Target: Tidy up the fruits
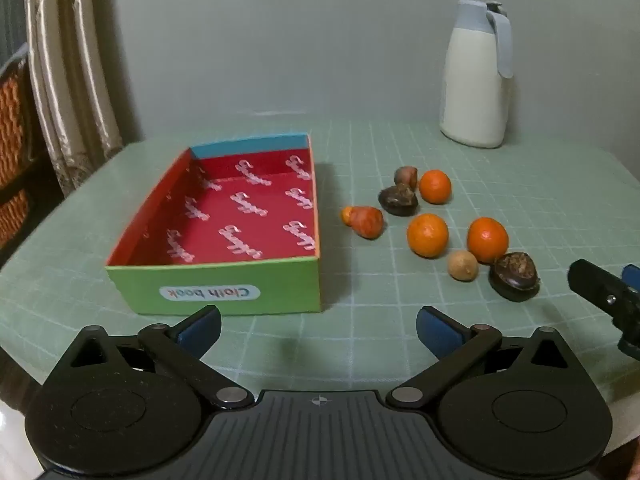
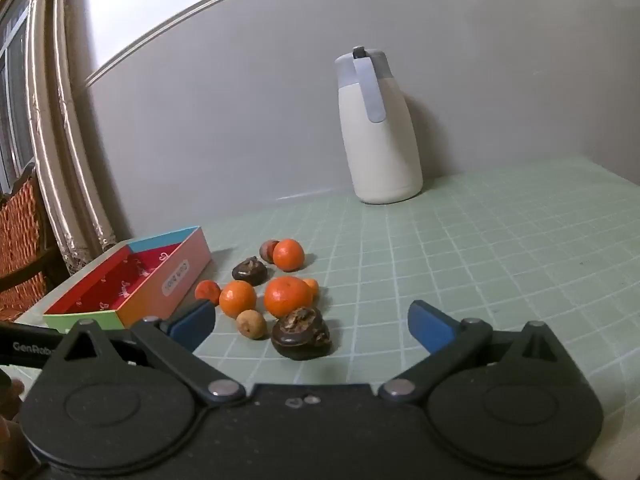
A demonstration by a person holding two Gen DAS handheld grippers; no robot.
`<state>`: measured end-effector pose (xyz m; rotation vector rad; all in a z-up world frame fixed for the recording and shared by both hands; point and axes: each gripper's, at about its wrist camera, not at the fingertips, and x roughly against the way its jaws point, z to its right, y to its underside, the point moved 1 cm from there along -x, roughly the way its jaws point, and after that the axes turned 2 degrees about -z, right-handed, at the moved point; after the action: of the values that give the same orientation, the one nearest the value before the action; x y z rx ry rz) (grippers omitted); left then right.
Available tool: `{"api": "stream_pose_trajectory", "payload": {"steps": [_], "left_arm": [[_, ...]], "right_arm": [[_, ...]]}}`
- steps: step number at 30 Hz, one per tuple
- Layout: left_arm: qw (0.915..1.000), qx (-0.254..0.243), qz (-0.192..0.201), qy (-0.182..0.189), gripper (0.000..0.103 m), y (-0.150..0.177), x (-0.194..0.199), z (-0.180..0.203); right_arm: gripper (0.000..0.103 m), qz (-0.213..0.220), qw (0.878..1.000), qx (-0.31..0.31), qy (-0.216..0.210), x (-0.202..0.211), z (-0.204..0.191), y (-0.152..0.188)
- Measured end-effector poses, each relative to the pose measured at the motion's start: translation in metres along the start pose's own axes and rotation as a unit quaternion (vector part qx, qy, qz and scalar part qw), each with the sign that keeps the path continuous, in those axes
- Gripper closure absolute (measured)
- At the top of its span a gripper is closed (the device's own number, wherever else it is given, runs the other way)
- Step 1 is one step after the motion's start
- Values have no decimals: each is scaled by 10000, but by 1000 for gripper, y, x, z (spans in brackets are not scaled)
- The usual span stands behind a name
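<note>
A: Status on grippers?

B: Left gripper (image 1: 319, 326) spread wide, nothing between the blue pads (image 1: 434, 327), hovering over the green grid mat (image 1: 520, 200) at its near edge. Right gripper (image 2: 311, 326) likewise spread wide, nothing pinched.

A: Box location?

B: Open box (image 1: 216, 284) left on the mat, red patterned inside, green near wall with an upside-down "Cloth book" label, blue far wall. Nothing inside.

A: Fruit?

B: All loose on the mat, right of the box. Three oranges: far one (image 1: 435, 187), middle one (image 1: 427, 235), right one (image 1: 487, 240). Reddish fruit (image 1: 367, 221) nearest the box, a small orange piece (image 1: 346, 215) touching its left side. Dark wrinkled fruit (image 1: 398, 199) just left of the far orange, small brownish fruit (image 1: 405, 176) behind it. Small tan fruit (image 1: 462, 265) near side, between the middle and right oranges. Second dark fruit (image 1: 514, 276) nearest, just right of the tan one.

A: From the right wrist view?

B: Second dark fruit just ahead of the open fingers, slightly left of centre, not touched. Tan fruit left of it.

A: Anything else?

B: White jug with grey lid and handle (image 1: 474, 76) far right, against the wall. Curtain (image 1: 68, 80) far left.
</note>
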<state>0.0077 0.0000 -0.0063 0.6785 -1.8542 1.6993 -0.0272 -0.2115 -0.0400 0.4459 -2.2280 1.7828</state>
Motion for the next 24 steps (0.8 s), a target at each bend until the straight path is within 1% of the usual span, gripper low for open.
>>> {"api": "stream_pose_trajectory", "payload": {"steps": [2,3,5,9,11,13,16,18,20,24], "left_arm": [[10000,-4,62,-51,0,-2,0,-2],[10000,-5,90,-4,0,-3,-1,-3],[9995,-53,322,-34,0,-4,7,-5],[9987,-66,502,-32,0,-3,13,-8],[9987,-64,494,-105,0,-2,12,-2],[9990,-32,444,-92,0,-2,11,-1],[9993,-34,366,-84,0,0,6,1],[9993,-67,337,-118,0,2,4,4],[9994,-71,336,-107,0,3,3,6],[9994,-22,325,-80,0,1,4,6]], "right_arm": [[0,66,10000,23,-9,2,0,0],[0,70,10000,9,-2,3,0,1],[0,72,10000,-33,-25,5,0,1],[0,44,10000,29,60,6,12,-3],[0,-2,9999,98,66,7,13,-11],[0,-41,9998,158,126,3,11,-15],[0,-73,9996,194,183,0,13,-12],[0,-151,9995,151,229,-2,13,-11],[0,-137,9998,9,143,-2,17,-13],[0,-157,9997,-41,159,-3,16,-11]]}}
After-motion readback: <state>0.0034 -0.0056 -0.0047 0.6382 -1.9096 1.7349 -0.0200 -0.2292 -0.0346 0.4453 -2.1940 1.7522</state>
